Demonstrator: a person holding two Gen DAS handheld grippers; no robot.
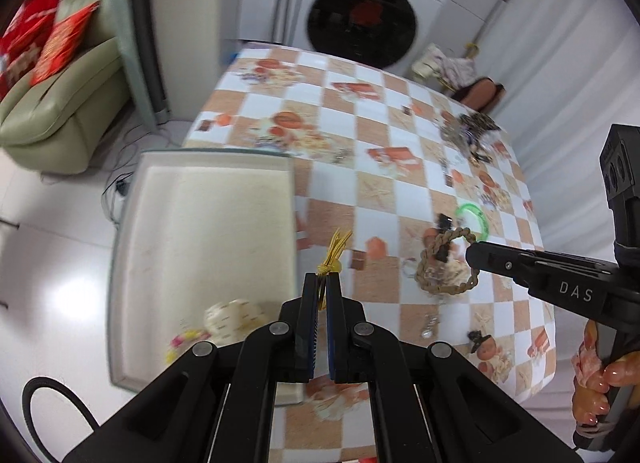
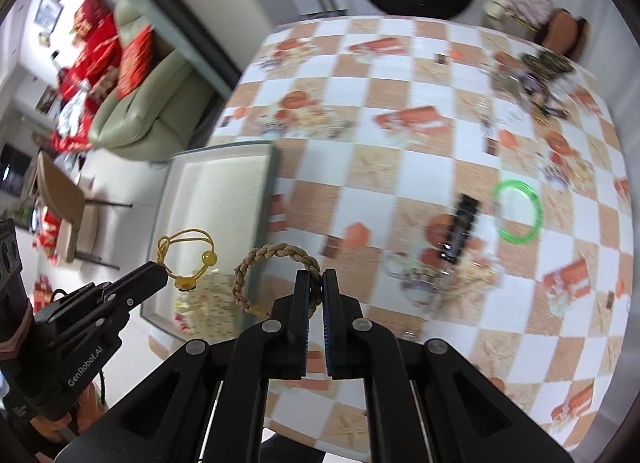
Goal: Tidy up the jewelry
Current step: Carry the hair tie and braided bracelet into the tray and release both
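I have one piece in each tool. My left gripper (image 1: 324,283) is clamped on a yellow cord bracelet (image 2: 188,259) with an amber bead, and my right gripper (image 2: 316,283) is clamped on a braided tan bracelet (image 2: 276,267); both hang free in the air, nothing resting on the table.

The landmark I work from is the cream-lined tray (image 1: 208,223), which sits at the table's left edge, partly overhanging it. A beaded white bracelet (image 1: 232,317) already lies at the tray's near end, with a small pink and yellow piece beside it. The yellow cord bracelet hangs above the tray's near right rim; the braided one is just to the right of that rim, over the checked tablecloth (image 1: 384,135).

To do this step well, as I judge it, I should carry both further left until each piece hangs over bare lining, beyond the white bracelet so nothing lands on top of it. I would lower until the loops touch the lining before opening, since a dropped cord can bounce or slide off the low rim. I should keep the two tools apart so the loops do not tangle, and let go one at a time.

Still to fetch, well to the right of the tray: a green bangle (image 2: 520,211), a dark rectangular clip (image 2: 460,227) beside it, and a heap of jewelry (image 1: 472,131) at the far right.
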